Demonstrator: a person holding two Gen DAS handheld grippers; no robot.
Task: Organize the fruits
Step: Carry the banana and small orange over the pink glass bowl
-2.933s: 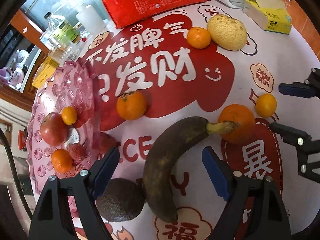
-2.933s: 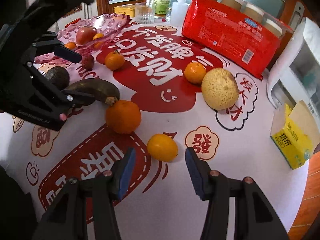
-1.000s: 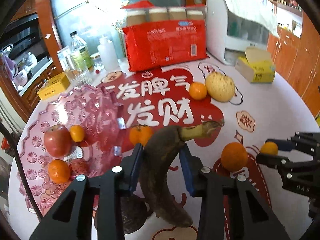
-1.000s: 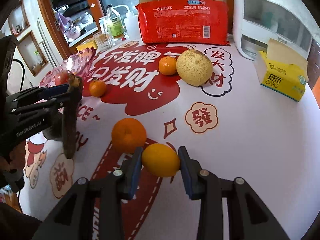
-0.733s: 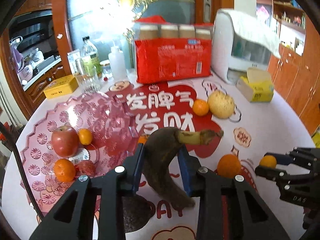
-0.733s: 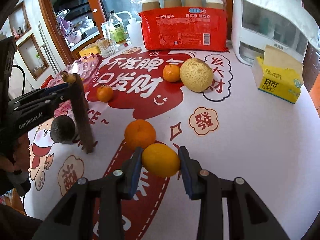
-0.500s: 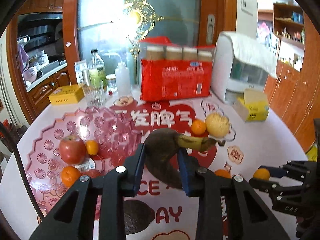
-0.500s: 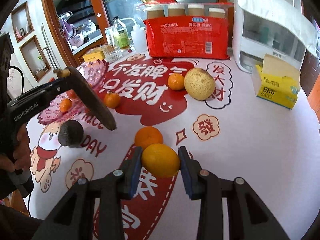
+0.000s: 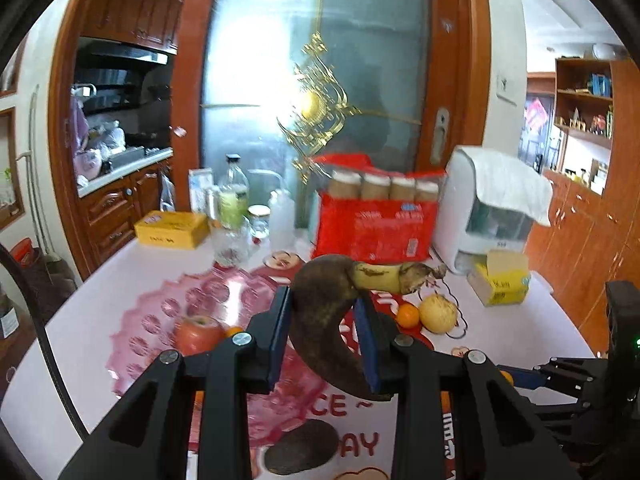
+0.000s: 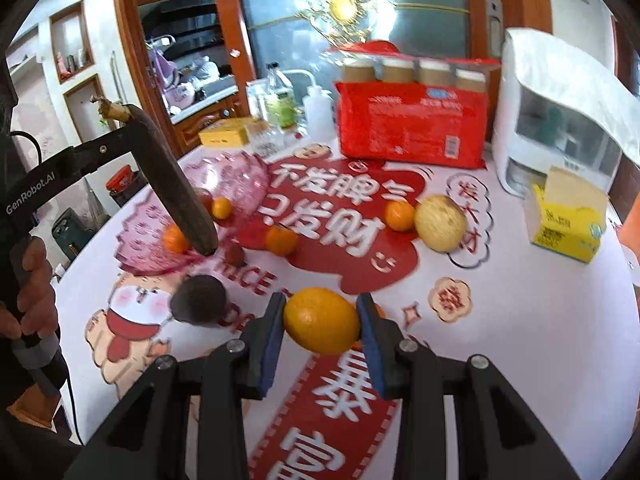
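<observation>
Above the table my left gripper [image 9: 324, 336] is pinching a blackened banana [image 9: 328, 320] between its blue pads, stem end pointing right, clear of the cloth. My right gripper [image 10: 321, 322] is clamped on a yellow-orange citrus [image 10: 321, 321], also lifted off the surface.

Beneath the banana lies a dark avocado [image 10: 199, 299] on the tablecloth [image 10: 520, 340], and a small reddish fruit [image 10: 234, 255] sits just beside the edge of the pink tray [image 10: 224, 178]. Further back an orange [image 10: 281, 240] rests on the red print, while another orange [image 10: 399, 215] touches a pale round melon [image 10: 441, 222]. From the right camera, the banana's tip hangs in front of the tray's near edge, hiding part of it.

That tray holds a red apple [image 9: 198, 334], and at least two small oranges [image 10: 221, 207] show in it; motion blur hides anything more.

At the far side stand a red pack of paper cups [image 10: 412, 128], a white appliance [image 10: 560, 120] draped with a cloth, a yellow tissue box [image 10: 568, 220], a yellow tin [image 10: 224, 134], a glass [image 9: 230, 242] and some bottles [image 10: 280, 100].

Readable writing: "GenRobot.AI" on the left gripper's arm, large white Chinese characters on the red cloth, "NICE" partly covered near the avocado, and "DAY" in the left camera. Print on the tissue box is too blurred to read.
</observation>
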